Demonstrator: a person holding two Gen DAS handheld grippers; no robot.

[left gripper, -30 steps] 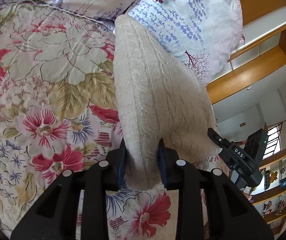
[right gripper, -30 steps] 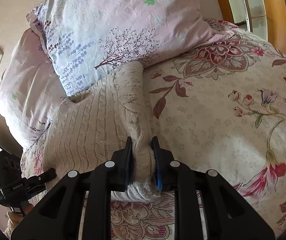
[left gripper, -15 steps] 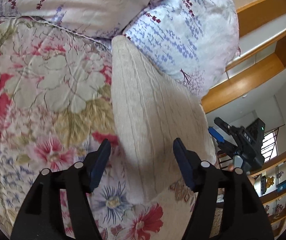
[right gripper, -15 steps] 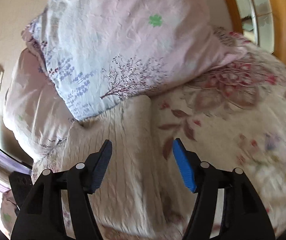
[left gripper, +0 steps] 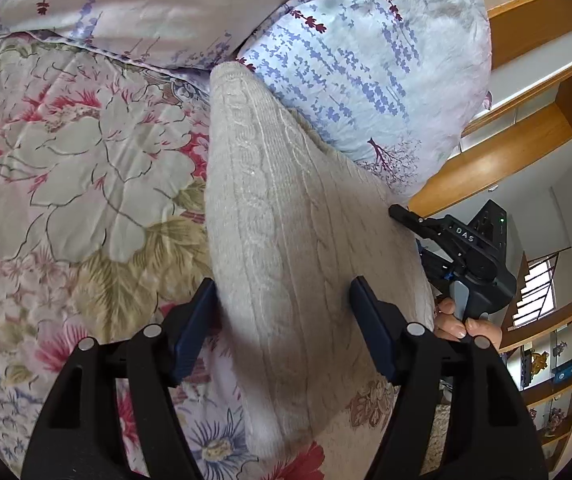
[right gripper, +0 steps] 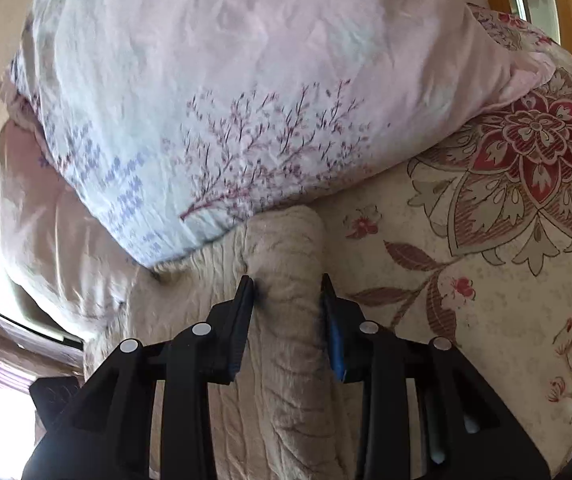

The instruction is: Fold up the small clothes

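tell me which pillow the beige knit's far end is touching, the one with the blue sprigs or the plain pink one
The blue-sprigged pillow: the beige knit has its far end against that pillow's lower edge. The plain pink pillow lies further left, apart from it.

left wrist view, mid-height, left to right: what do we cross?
Floral quilt → cream knit garment → right claw, with the hand holding it → wooden shelves.
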